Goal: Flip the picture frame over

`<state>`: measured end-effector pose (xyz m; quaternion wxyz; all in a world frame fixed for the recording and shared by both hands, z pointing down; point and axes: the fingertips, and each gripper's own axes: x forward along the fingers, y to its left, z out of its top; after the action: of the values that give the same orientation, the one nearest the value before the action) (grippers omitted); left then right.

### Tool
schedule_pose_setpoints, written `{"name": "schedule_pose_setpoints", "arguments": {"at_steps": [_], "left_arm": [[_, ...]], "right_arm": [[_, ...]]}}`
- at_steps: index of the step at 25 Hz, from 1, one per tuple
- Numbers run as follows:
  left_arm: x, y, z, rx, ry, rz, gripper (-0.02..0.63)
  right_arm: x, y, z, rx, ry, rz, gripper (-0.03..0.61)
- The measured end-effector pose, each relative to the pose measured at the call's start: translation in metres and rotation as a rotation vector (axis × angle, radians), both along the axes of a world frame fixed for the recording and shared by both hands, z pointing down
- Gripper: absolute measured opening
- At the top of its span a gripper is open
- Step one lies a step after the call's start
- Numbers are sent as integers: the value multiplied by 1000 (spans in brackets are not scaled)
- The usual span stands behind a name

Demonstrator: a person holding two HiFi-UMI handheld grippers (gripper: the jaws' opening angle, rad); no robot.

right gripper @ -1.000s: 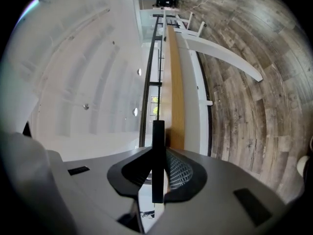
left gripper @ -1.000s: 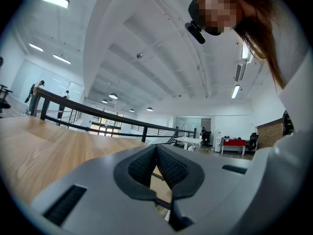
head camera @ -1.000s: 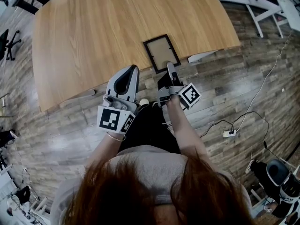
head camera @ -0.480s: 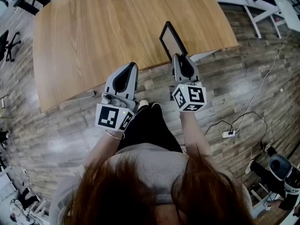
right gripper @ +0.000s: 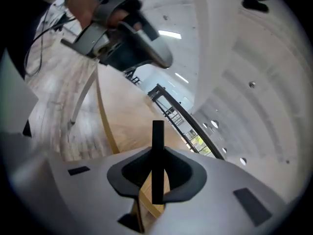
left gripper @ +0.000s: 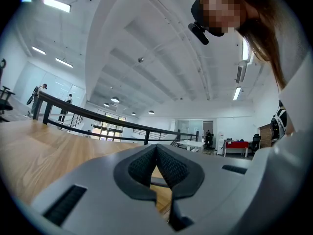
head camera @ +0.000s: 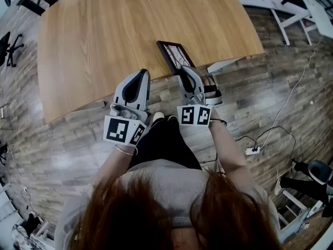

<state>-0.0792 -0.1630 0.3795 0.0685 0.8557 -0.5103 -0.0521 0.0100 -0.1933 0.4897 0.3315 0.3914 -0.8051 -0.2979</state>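
The black picture frame (head camera: 175,55) hangs tilted just over the near edge of the wooden table (head camera: 104,35), showing a face with pale crossing lines. My right gripper (head camera: 183,73) is shut on its near edge. In the right gripper view the frame (right gripper: 157,146) shows edge-on as a thin black bar pinched between the pads. My left gripper (head camera: 141,75) hovers level beside it at the table edge, apart from the frame. Its jaws (left gripper: 156,153) are shut with nothing between them. The left gripper (right gripper: 122,38) also appears in the right gripper view.
The table edge (head camera: 156,77) runs right in front of both grippers, with wooden floor below. A cable and power strip (head camera: 254,149) lie on the floor at the right. White furniture legs (head camera: 291,12) stand at the upper right.
The frame lay flat on the table, then stood on edge, and now shows its other face. My right gripper rolled over and rose with it. The left gripper stayed put.
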Motion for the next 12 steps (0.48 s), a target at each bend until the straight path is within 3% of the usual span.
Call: {"name": "schedule_pose_setpoints", "arguments": {"at_steps": [4,12], "left_arm": [[-3,1,0,-2,10,-7,6],[-2,5,2,-11,30,16,6]], "right_arm": [[-12,11,37,32,267,-69,86],[-22,18,84,-29,511,-84,87]]}}
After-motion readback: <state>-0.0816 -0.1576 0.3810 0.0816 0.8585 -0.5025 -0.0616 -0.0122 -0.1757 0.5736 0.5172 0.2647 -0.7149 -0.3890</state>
